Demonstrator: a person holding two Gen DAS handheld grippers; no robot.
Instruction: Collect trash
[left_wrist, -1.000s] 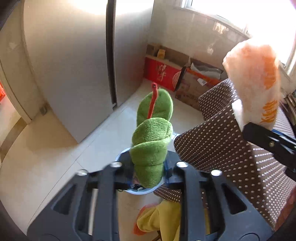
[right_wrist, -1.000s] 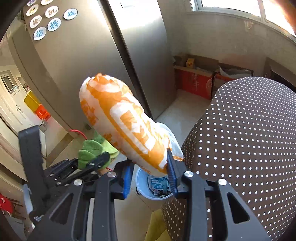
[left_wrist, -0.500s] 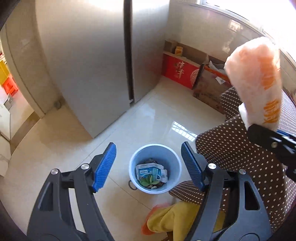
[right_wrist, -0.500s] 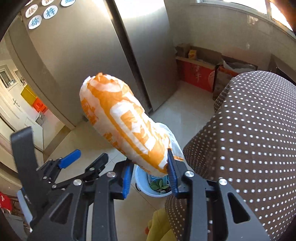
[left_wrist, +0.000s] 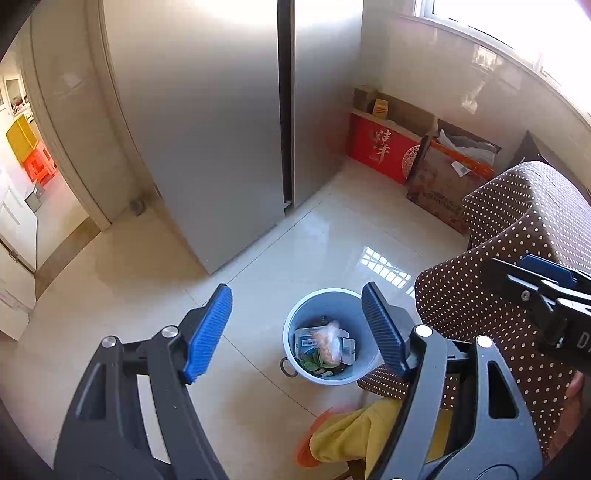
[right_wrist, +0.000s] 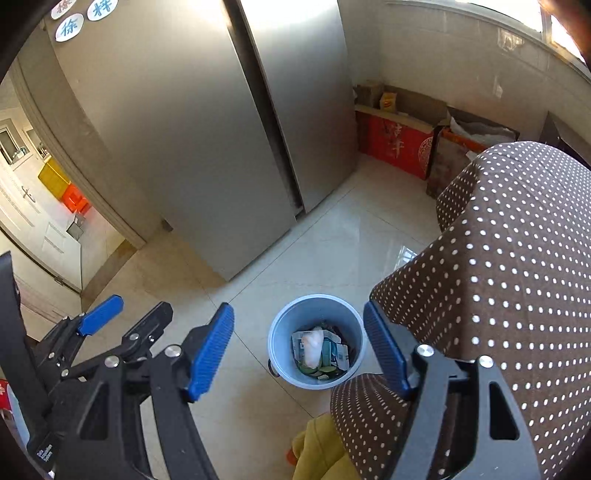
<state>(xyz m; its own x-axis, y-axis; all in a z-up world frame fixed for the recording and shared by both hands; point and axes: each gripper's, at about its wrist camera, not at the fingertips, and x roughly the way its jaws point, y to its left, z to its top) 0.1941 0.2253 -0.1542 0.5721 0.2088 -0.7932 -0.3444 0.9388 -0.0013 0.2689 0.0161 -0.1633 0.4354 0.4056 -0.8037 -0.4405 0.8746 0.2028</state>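
Both grippers, left (left_wrist: 295, 332) & right (right_wrist: 297, 349), jaws wide, right just opened, empty, above bin (left_wrist: 295, 321) w/ trash (left_wrist: 327, 341)

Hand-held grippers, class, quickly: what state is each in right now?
Left hand-held gripper: open, holding nothing.
Right hand-held gripper: jaws just opened, holding nothing.

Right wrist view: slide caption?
Open right gripper above the blue bin, the orange-and-white wrapper lying inside.

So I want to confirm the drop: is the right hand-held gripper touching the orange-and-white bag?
Apart. In the right wrist view the right hand-held gripper, jaws just opened, is empty; the orange-and-white bag lies far below in the blue bin.
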